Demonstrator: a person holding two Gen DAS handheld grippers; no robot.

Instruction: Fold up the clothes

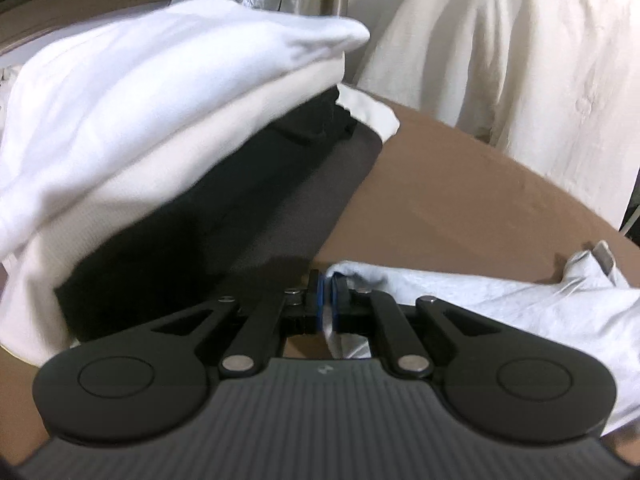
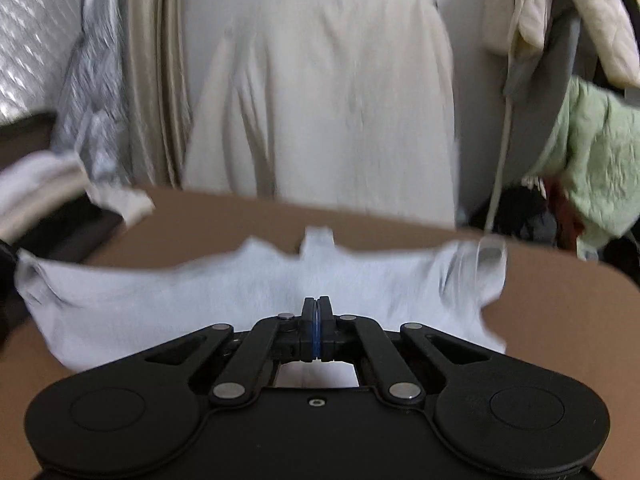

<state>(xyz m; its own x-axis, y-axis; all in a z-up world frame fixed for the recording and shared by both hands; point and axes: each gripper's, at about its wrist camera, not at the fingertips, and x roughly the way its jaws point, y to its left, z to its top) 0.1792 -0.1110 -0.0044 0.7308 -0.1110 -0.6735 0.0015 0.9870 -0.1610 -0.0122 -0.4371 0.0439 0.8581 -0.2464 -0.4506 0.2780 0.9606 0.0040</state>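
A pale grey-white garment (image 2: 180,304) lies spread sideways across the brown table (image 2: 560,320). In the left wrist view the same garment (image 1: 500,300) trails off to the right, and my left gripper (image 1: 328,296) is shut on its crumpled edge, with cloth bunched between the blue pads. My right gripper (image 2: 318,312) hovers over the middle of the garment. Its jaws are shut, pad against pad, with no cloth showing between them.
A stack of folded clothes (image 1: 160,120), white and cream over black and grey, sits on the table to the left of my left gripper. A cream cloth (image 2: 340,100) hangs behind the table's far edge. A green quilted cloth (image 2: 592,168) hangs at the right.
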